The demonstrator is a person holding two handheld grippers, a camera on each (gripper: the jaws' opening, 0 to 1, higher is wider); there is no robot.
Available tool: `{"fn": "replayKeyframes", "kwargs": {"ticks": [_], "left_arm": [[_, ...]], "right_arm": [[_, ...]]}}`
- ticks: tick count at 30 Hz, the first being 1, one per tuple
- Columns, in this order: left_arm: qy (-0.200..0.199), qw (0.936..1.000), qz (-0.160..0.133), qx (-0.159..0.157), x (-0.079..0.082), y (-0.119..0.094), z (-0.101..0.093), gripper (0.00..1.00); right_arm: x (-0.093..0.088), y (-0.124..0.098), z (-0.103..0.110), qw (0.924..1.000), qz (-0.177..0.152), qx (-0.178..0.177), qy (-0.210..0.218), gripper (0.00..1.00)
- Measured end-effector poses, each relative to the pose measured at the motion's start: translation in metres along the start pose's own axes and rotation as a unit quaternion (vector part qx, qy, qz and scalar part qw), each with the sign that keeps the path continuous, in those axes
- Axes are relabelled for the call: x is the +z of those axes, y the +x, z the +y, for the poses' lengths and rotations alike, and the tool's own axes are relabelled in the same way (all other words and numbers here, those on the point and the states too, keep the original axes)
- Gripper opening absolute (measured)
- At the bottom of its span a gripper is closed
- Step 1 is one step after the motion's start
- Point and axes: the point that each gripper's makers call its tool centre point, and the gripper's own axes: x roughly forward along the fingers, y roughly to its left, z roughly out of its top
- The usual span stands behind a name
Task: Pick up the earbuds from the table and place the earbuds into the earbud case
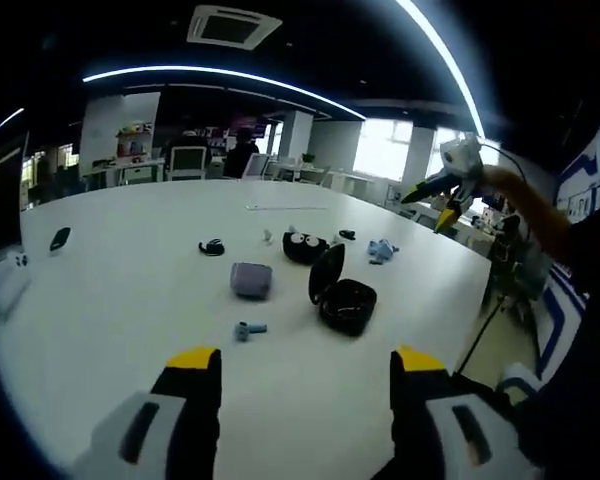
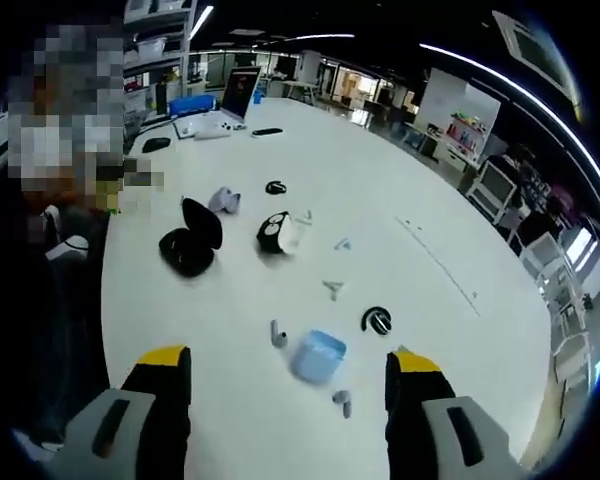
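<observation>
An open black earbud case (image 1: 342,295) stands on the white table (image 1: 130,320), with its lid up; in the right gripper view the open black case (image 2: 190,245) lies further off to the left. A small blue-grey earbud (image 1: 248,329) lies just ahead of my left gripper (image 1: 305,365), which is open and holds nothing. My right gripper (image 2: 288,375) is open too, above a light blue case (image 2: 318,357) with white earbuds (image 2: 278,333) (image 2: 342,402) on either side of it. The right gripper (image 1: 442,195) also hangs high over the table's far right edge.
A lavender case (image 1: 251,279), a black-and-white case (image 1: 304,246), black ear-hook earbuds (image 1: 212,247) (image 2: 376,320) and small loose pieces are scattered mid-table. A laptop (image 2: 230,105) and a phone (image 2: 266,131) sit at the far end. A person (image 2: 50,260) stands by the table edge.
</observation>
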Motion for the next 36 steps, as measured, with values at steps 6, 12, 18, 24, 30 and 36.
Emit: {"fn": "replayKeyframes", "kwargs": {"ticks": [6,12,18,24,30,36], "left_arm": [[-0.003,1.0000,-0.002,0.000,0.000,-0.004,0.000,0.69],[-0.005,1.0000,-0.006,0.003,0.000,-0.008,0.003,0.69],[-0.008,0.9999,-0.007,0.004,0.000,-0.010,0.003,0.69],[-0.007,0.9999,-0.009,0.003,0.001,-0.010,0.003,0.69],[-0.008,0.9999,-0.008,0.004,0.000,-0.009,0.004,0.69],[-0.008,0.9999,-0.008,0.008,0.001,-0.010,0.007,0.69]], "right_arm": [[0.007,0.011,-0.009,1.0000,0.005,0.008,-0.003,0.74],[0.012,0.021,-0.017,0.9999,0.012,0.012,-0.004,0.72],[0.015,0.026,-0.016,0.9997,0.015,0.018,-0.006,0.71],[0.016,0.030,-0.020,0.9996,0.018,0.020,-0.007,0.70],[0.018,0.033,-0.021,0.9995,0.019,0.023,-0.007,0.70],[0.019,0.037,-0.024,0.9994,0.021,0.027,-0.009,0.70]]}}
